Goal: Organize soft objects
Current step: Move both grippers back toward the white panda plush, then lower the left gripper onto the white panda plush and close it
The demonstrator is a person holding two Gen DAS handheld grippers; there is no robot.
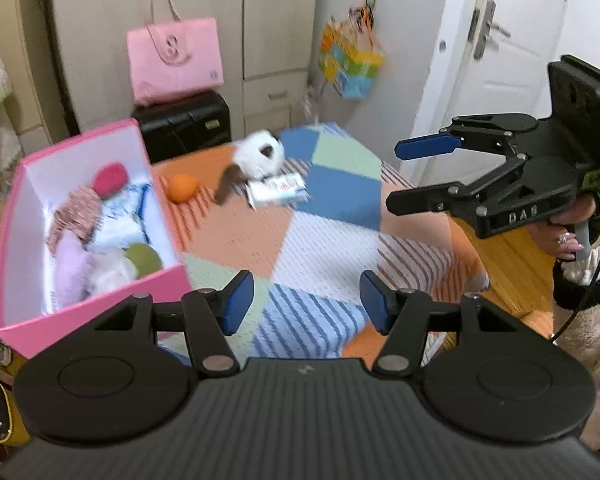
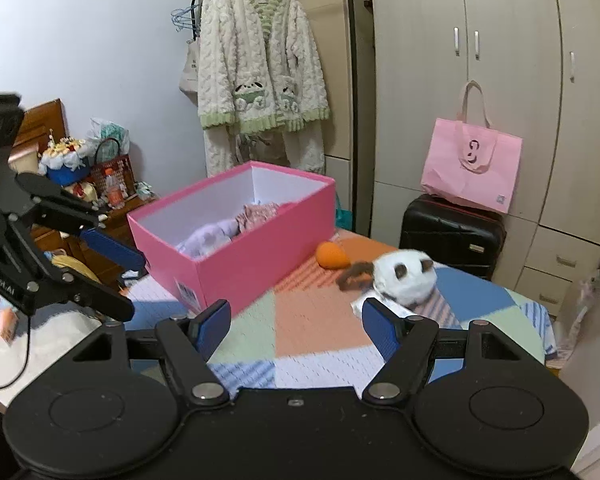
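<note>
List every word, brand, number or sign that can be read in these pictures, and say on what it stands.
"DAS": embossed on the right gripper body; last letter uncertain.
"...nRobot.AI": on the left gripper body, start cut off.
Pink tote bag: a logo mark, not clearly readable.
Pink box sticker and the packet under the plush toy: too blurred.

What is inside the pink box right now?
The pink box holds a red plush, striped fabric, a lilac piece, a green plush and pale cloth. Anything beneath them is covered.
</note>
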